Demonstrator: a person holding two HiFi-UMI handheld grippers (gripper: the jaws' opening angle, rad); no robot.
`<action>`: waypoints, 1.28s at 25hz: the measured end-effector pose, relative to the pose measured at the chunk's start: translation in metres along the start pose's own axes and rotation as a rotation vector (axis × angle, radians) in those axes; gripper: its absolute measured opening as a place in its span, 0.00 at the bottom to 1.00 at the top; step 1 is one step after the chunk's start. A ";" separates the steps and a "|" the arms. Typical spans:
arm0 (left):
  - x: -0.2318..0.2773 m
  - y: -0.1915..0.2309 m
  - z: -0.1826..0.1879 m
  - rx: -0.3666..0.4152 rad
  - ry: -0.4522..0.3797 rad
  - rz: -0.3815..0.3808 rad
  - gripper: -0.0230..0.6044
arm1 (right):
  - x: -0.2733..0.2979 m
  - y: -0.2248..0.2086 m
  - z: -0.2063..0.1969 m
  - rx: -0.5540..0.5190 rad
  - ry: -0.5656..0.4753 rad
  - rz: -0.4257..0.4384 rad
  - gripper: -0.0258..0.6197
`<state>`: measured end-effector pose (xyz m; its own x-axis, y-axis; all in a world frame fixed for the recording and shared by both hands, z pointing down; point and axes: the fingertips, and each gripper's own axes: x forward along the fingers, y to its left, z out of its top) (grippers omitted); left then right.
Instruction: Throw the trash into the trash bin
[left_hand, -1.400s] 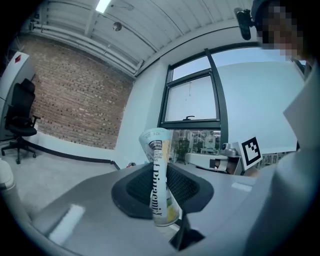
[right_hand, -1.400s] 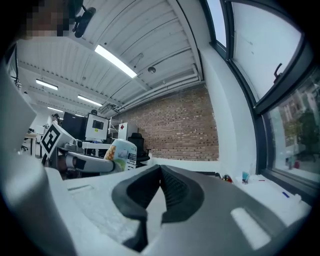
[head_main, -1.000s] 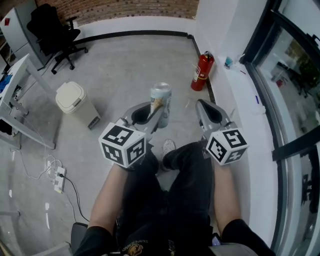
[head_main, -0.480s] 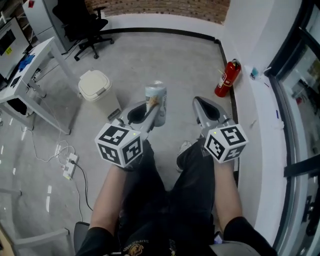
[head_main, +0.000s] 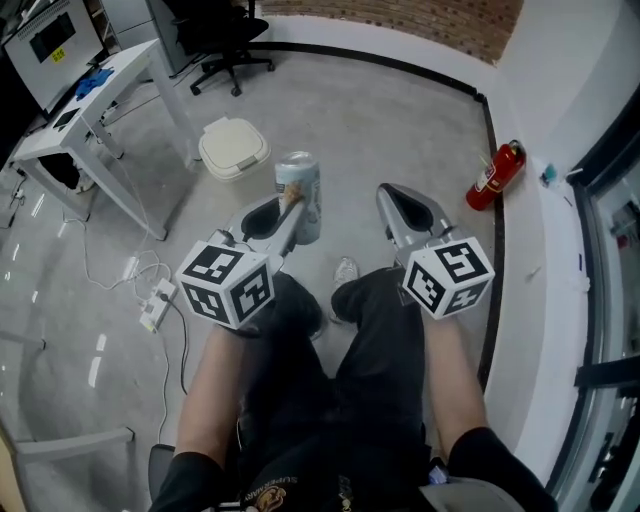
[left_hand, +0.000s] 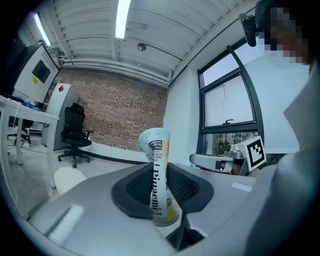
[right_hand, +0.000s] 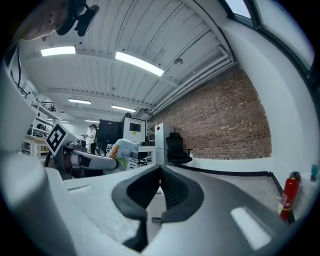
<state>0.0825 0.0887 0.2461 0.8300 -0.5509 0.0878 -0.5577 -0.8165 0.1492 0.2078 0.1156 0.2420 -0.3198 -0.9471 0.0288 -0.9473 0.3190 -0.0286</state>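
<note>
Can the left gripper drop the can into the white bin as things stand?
Probably not yet. The left gripper grips the can, and the floor between it and the white bin looks free, but the bin stands well ahead of the gripper, and its lid appears shut.

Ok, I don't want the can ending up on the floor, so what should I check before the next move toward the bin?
1. Can held by the left gripper: ok, its jaws are closed on the can, which stands upright.
2. Right gripper free: ok, jaws together, nothing between them.
3. Trash bin in sight: ok, on the floor ahead, beside a leg of the white table.
4. Bin lid open: not ok, it looks closed.
5. Can over the bin: not ok, in the head view the bin lies further ahead and to the left of the can.
</note>
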 end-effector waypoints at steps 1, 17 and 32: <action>-0.004 0.006 0.000 -0.004 -0.004 0.016 0.16 | 0.005 0.005 0.000 -0.003 0.001 0.015 0.04; -0.076 0.080 0.001 0.018 0.017 0.200 0.16 | 0.084 0.092 -0.003 0.019 -0.016 0.212 0.04; -0.121 0.124 -0.002 0.024 0.040 0.269 0.17 | 0.134 0.152 -0.007 0.041 -0.015 0.293 0.04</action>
<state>-0.0872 0.0545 0.2554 0.6516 -0.7416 0.1598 -0.7578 -0.6460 0.0919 0.0208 0.0377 0.2482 -0.5791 -0.8153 -0.0018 -0.8130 0.5776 -0.0736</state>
